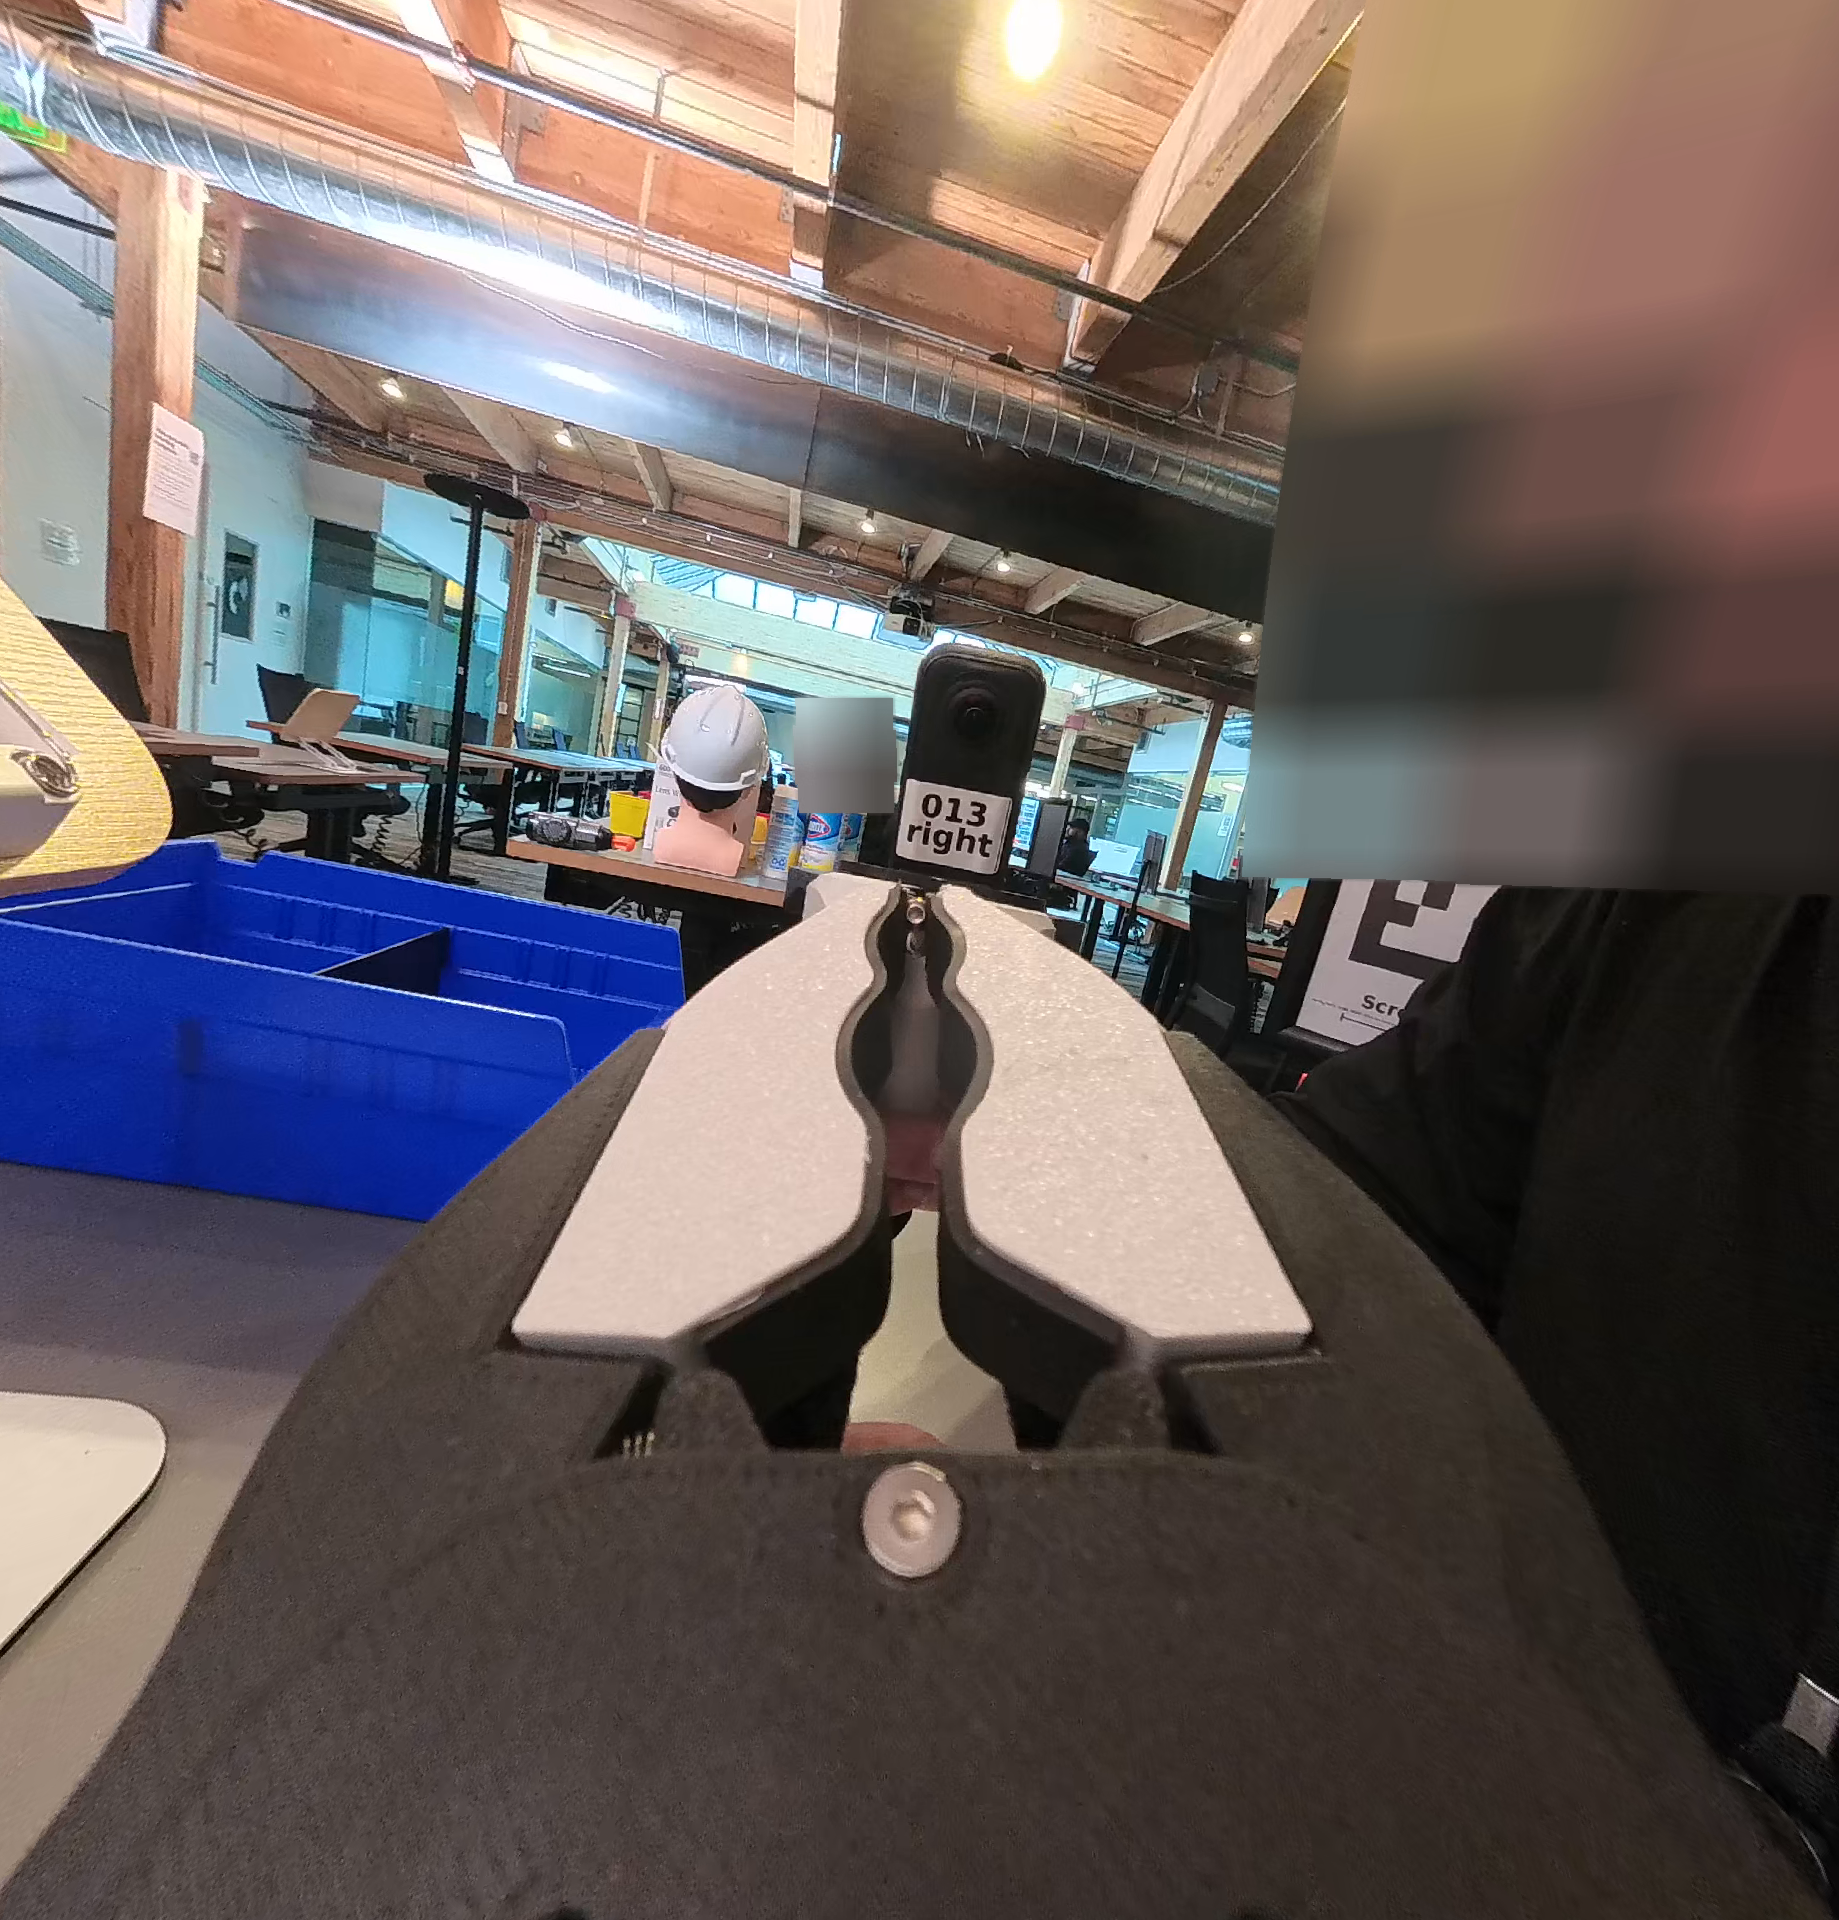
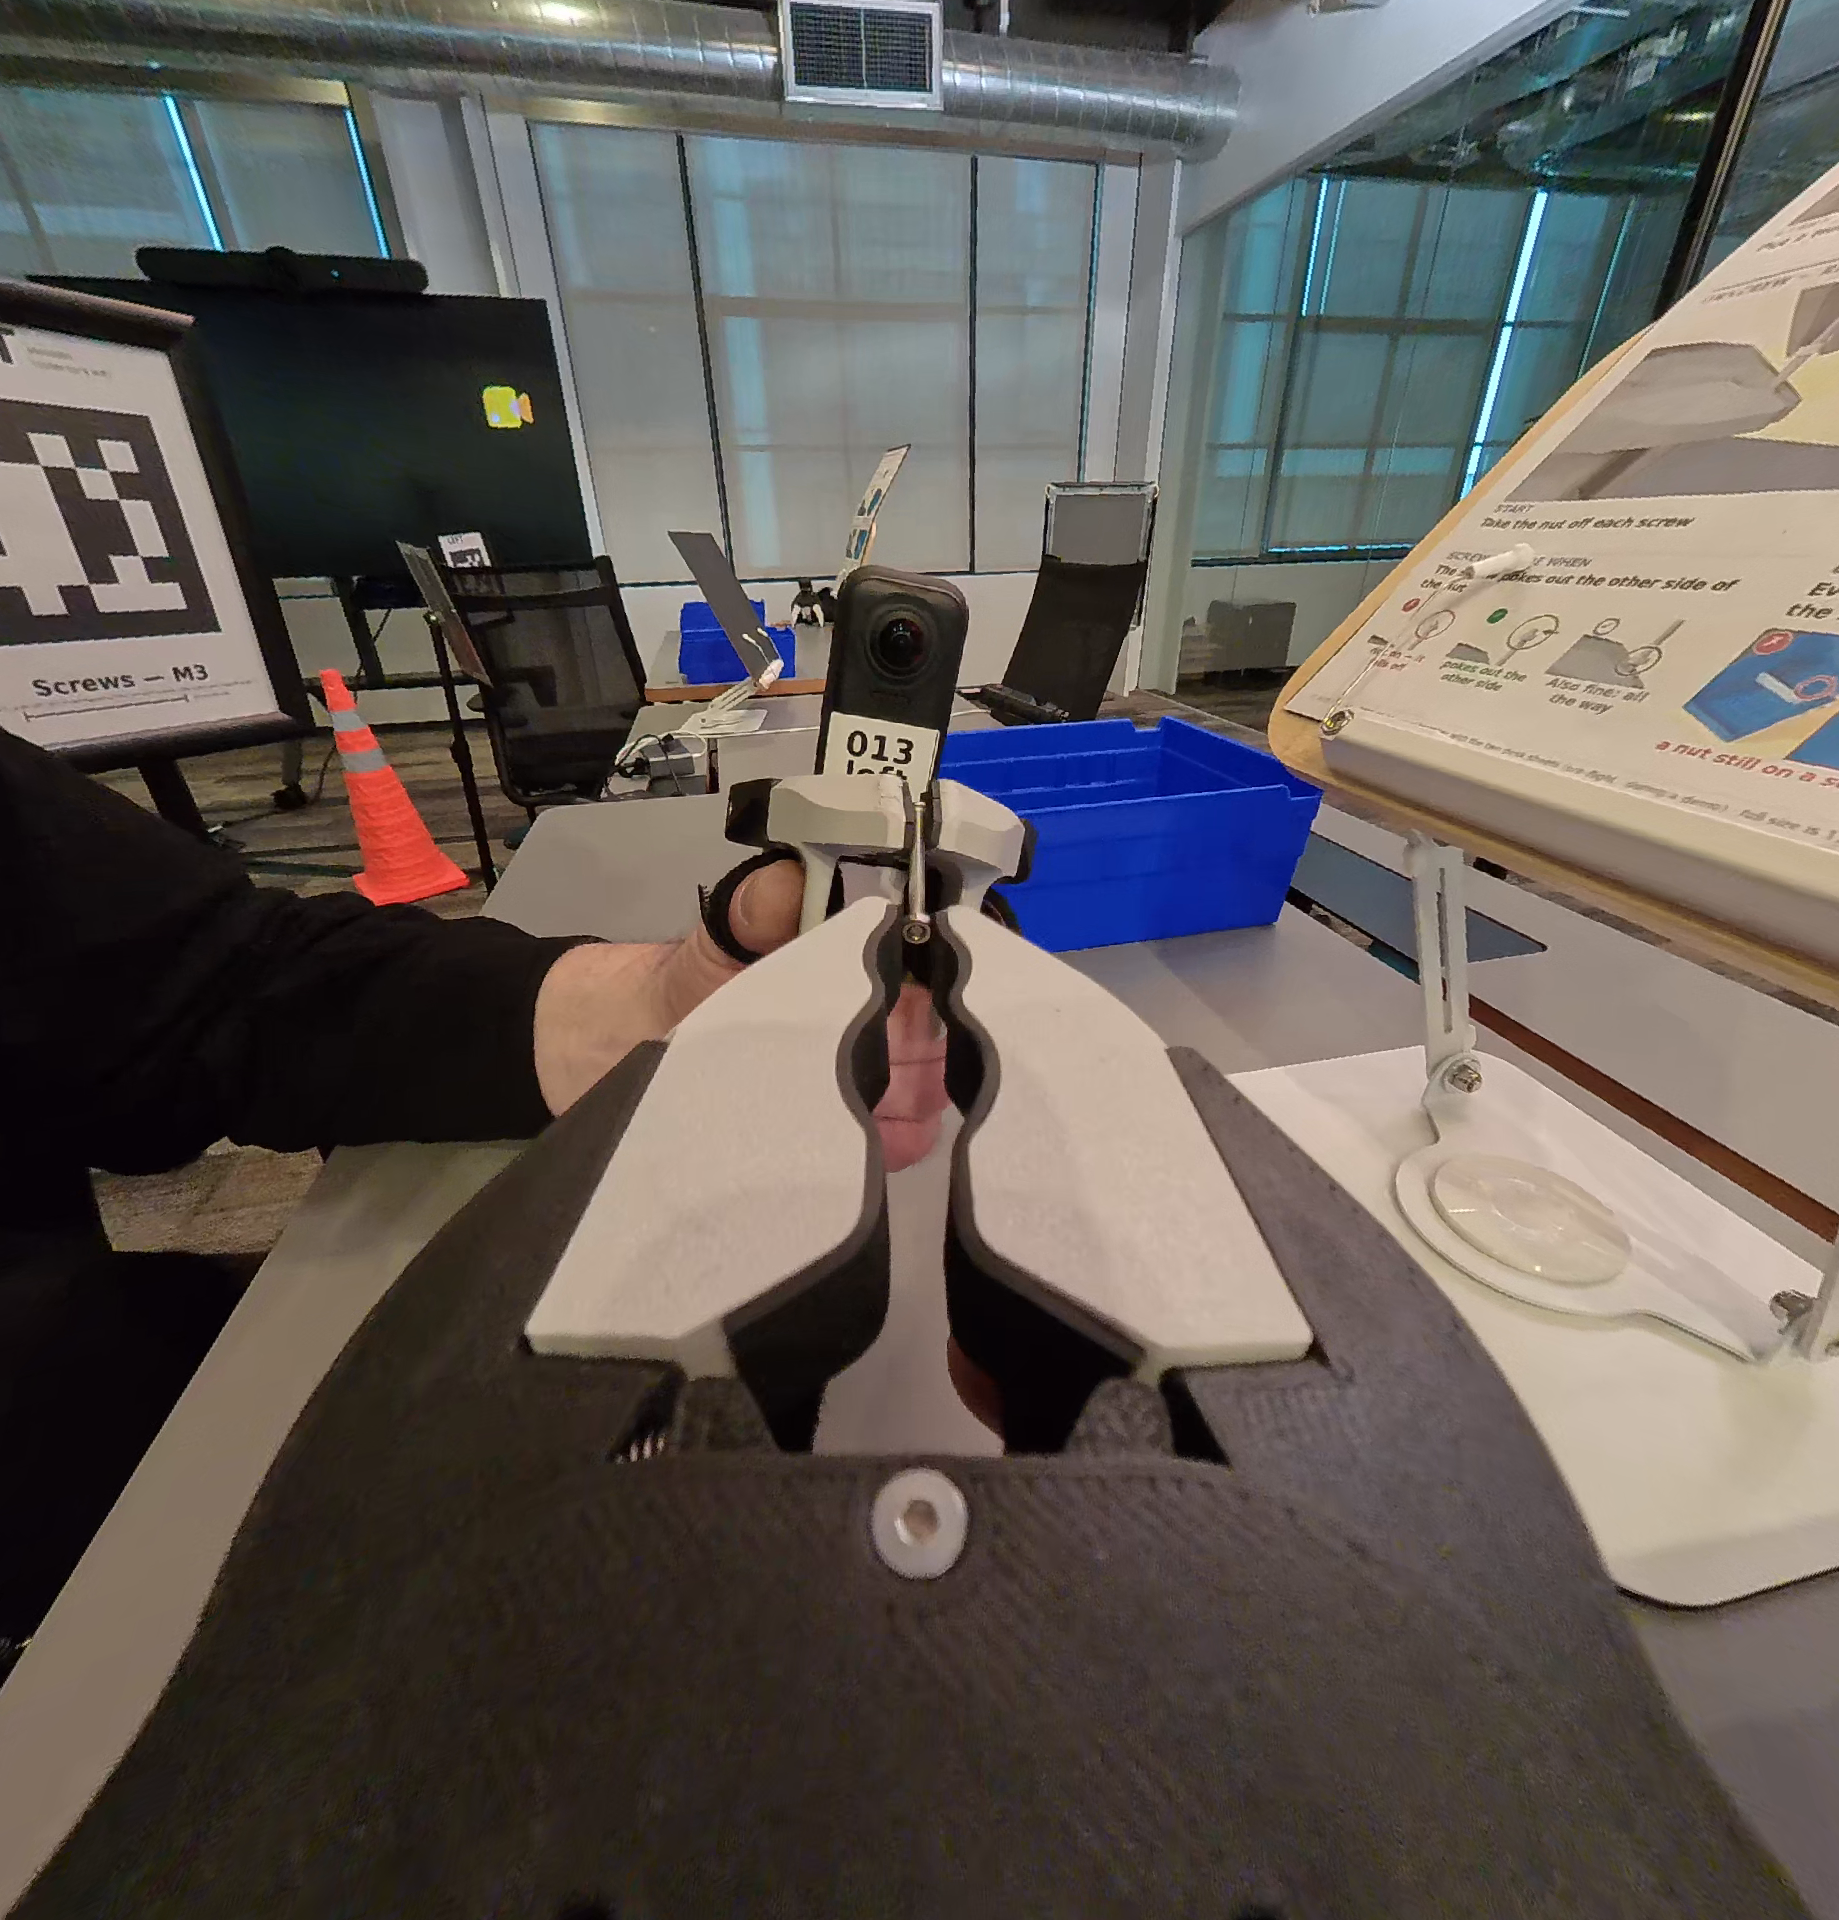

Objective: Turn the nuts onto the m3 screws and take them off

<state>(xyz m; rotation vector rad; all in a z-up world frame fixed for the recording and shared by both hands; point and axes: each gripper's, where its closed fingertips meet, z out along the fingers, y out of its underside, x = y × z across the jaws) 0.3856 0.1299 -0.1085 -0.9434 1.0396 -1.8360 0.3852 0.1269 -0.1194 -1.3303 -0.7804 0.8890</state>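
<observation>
My left gripper (image 1: 915, 902) is shut on a thin metal m3 screw (image 1: 913, 914), which sits right at its tips. In the right wrist view the left gripper (image 2: 907, 823) faces me, and the screw (image 2: 920, 857) hangs down from its closed fingers. My right gripper (image 2: 915, 928) is shut on a small nut (image 2: 915, 933) at its tips. The nut meets the lower end of the screw. The two grippers face each other tip to tip above the grey table (image 2: 603, 873). A person's hand (image 2: 634, 997) holds the left gripper.
A blue divided bin (image 1: 271, 997) stands on the table; it also shows in the right wrist view (image 2: 1133, 821). An instruction board (image 2: 1621, 623) on a white stand with a flat base (image 2: 1517, 1455) stands at the right. A framed marker sign (image 2: 94, 520) stands at the left.
</observation>
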